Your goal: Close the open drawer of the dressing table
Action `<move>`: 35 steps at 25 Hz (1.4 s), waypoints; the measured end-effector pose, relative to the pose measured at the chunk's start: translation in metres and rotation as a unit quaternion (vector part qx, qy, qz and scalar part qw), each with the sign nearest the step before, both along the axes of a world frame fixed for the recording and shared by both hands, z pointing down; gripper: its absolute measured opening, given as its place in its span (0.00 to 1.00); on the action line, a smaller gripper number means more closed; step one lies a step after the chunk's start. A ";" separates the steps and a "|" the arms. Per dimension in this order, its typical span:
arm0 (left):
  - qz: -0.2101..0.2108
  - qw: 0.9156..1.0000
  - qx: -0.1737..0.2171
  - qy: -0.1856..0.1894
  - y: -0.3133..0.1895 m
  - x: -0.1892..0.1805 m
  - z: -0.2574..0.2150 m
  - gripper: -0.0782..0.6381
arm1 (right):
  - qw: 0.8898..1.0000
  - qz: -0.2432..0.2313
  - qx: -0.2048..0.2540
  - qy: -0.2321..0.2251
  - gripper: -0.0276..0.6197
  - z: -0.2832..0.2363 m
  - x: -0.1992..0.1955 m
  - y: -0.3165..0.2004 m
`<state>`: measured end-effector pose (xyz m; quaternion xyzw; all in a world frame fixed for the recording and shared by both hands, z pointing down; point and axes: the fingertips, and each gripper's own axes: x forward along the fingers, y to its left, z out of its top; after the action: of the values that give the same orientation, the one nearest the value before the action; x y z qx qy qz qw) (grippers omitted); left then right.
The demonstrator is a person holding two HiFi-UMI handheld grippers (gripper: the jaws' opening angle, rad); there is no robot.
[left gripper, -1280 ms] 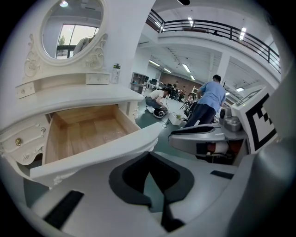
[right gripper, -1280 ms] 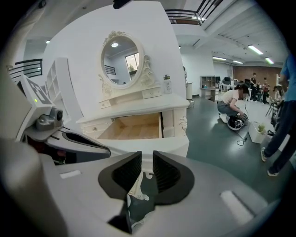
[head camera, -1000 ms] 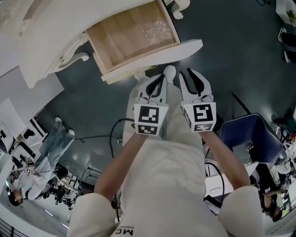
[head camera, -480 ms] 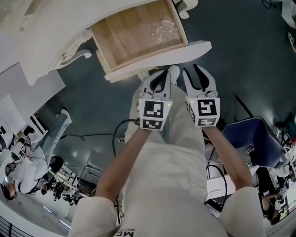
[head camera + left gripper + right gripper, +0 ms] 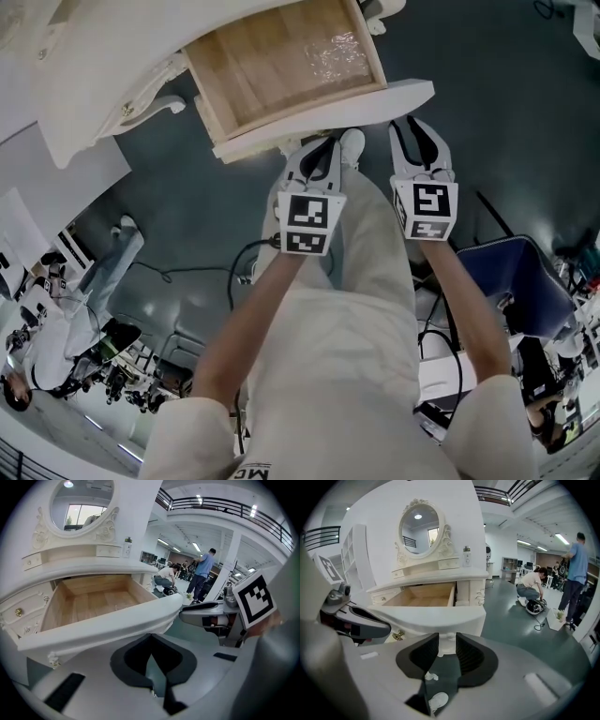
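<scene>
The white dressing table (image 5: 94,75) stands at the top left of the head view with its drawer pulled out, wooden inside showing. The drawer's white curved front (image 5: 319,117) faces me. My left gripper (image 5: 322,148) is shut and empty, its tips just below the front's middle (image 5: 103,627). My right gripper (image 5: 419,129) is open below the front's right end. Its jaws have just been closing. The carved white drop under the front (image 5: 436,616) shows through their gap, and the pads do not press on it. In each gripper view the other gripper (image 5: 206,616) appears at the side.
An oval mirror (image 5: 418,524) tops the table, with small drawers with brass knobs (image 5: 18,612) beside the opening. A blue chair (image 5: 511,281) stands at my right and cables (image 5: 234,272) lie on the dark floor. People (image 5: 532,585) stand and crouch farther off.
Both grippers have moved toward the drawer front, and their tips now sit just under it. The right one has also shifted a little to the right.
</scene>
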<state>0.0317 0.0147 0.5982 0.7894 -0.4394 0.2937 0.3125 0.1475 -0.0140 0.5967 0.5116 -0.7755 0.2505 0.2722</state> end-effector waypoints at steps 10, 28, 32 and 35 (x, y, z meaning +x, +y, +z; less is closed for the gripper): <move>-0.005 1.000 0.004 -0.001 -0.007 -0.002 0.003 0.12 | 1.000 -0.012 -0.004 -0.009 0.14 0.004 -0.001 -0.006; -0.005 1.000 0.010 -0.002 -0.004 -0.001 -0.001 0.12 | 0.997 -0.071 -0.004 -0.029 0.10 0.005 0.001 -0.012; -0.005 1.000 0.009 -0.002 -0.006 -0.003 0.000 0.12 | 0.996 -0.087 -0.002 -0.007 0.09 0.002 -0.003 -0.020; -0.008 1.000 0.009 -0.002 -0.007 -0.003 0.000 0.12 | 0.996 -0.091 0.000 0.002 0.09 0.003 -0.002 -0.022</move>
<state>0.0285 0.0078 0.5978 0.7880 -0.4485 0.2894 0.3069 0.1452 -0.0365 0.5995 0.4395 -0.8184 0.2232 0.2954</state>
